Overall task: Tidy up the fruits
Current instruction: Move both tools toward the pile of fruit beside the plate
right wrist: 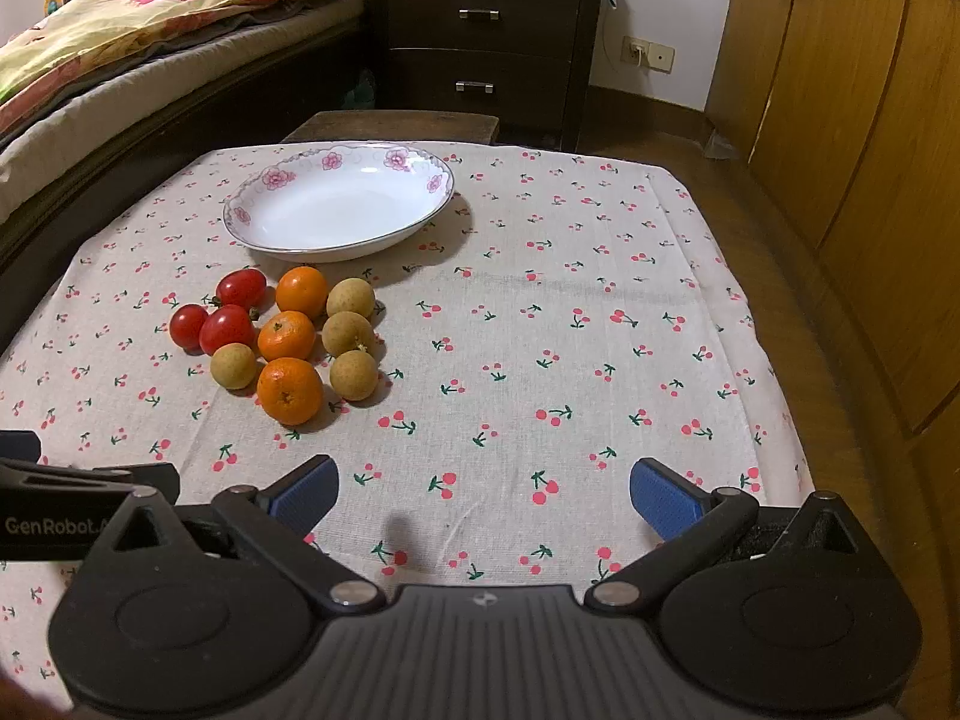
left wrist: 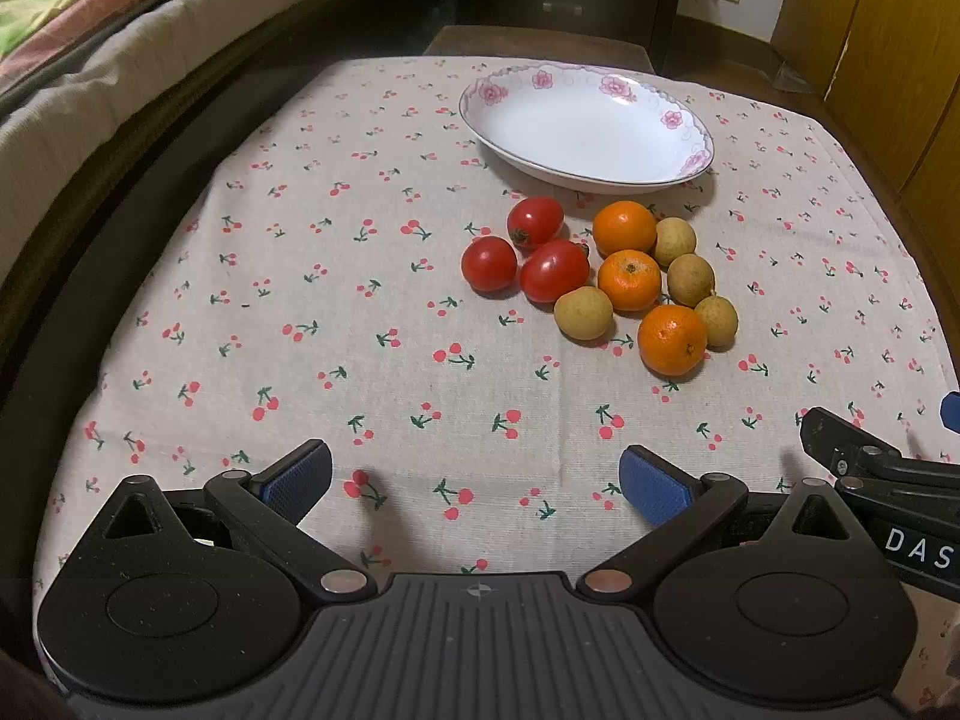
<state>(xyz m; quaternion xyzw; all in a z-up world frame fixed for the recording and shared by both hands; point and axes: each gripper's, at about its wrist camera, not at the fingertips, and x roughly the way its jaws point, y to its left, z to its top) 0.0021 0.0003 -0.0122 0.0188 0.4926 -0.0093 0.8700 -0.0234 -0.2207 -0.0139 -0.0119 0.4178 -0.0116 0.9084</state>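
Fruits (right wrist: 282,339) clustered beside plate (right wrist: 339,204), fingers (left wrist: 654,483) spread

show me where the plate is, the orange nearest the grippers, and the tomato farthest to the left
plate (right wrist: 447,180): right wrist view, flowered rim.
nearest orange (right wrist: 290,390): right wrist view, middle of peel.
leftmost tomato (left wrist: 488,263): left wrist view, middle of skin.

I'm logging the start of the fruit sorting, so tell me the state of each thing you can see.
plate: empty, upright on the tablecloth
tomatoes: three, loose beside the plate
oranges: three, on the cloth
longans: four, on the cloth
left gripper: open, holding nothing
right gripper: open, holding nothing
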